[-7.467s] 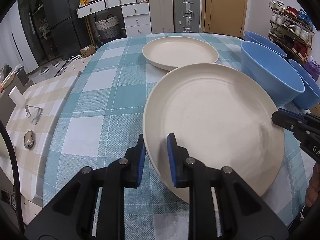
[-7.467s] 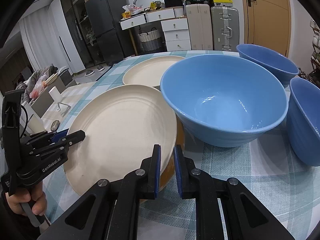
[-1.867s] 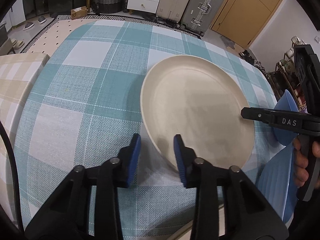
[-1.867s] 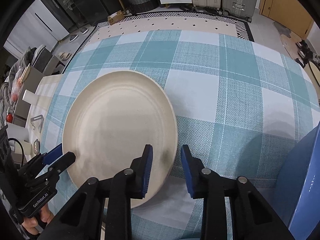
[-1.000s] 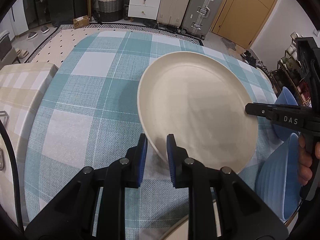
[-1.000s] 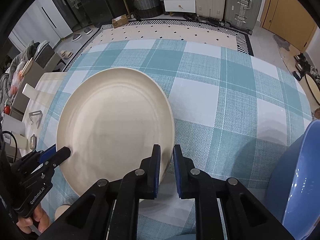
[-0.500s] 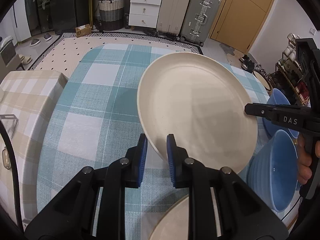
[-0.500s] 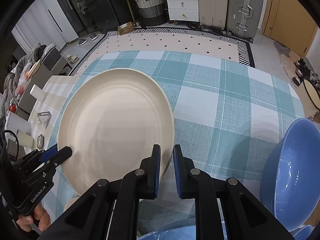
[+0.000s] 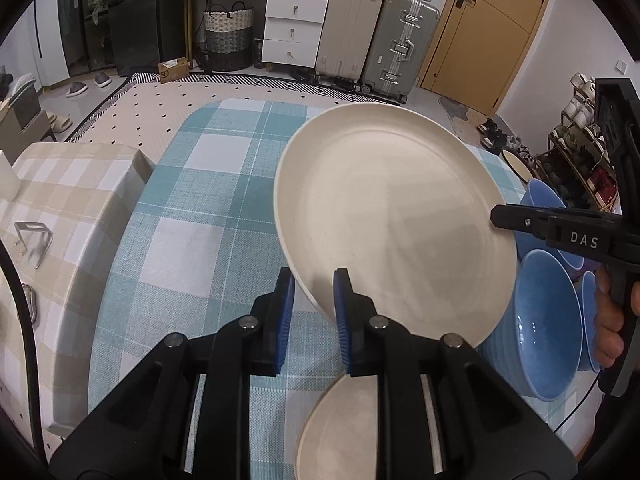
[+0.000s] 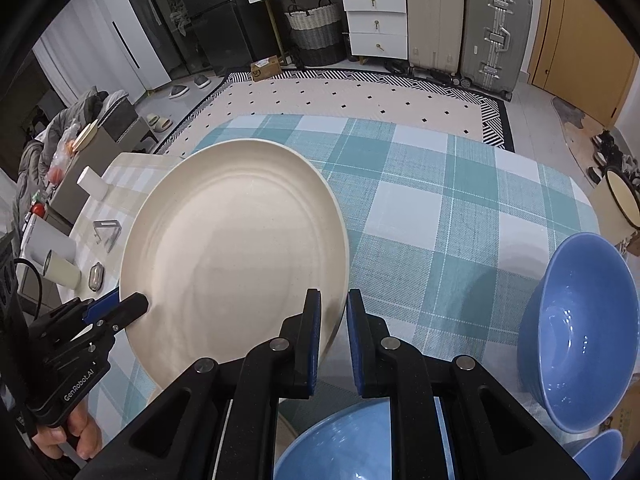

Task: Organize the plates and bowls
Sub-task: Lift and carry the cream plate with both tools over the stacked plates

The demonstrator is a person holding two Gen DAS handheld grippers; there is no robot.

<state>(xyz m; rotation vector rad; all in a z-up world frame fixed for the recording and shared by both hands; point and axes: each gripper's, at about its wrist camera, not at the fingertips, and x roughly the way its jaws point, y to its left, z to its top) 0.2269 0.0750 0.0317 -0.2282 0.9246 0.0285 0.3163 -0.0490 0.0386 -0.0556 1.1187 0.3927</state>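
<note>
Both grippers clamp 1 cream plate above the checked table: left gripper at its 7 o'clock rim, right gripper at 5 o'clock. 2 blue bowls sit at 3 o'clock.

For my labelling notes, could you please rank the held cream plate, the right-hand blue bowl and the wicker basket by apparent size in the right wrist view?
1. Held cream plate, largest, though nearest the camera.
2. Blue bowl.
3. Wicker basket, smallest, but far off.
</note>
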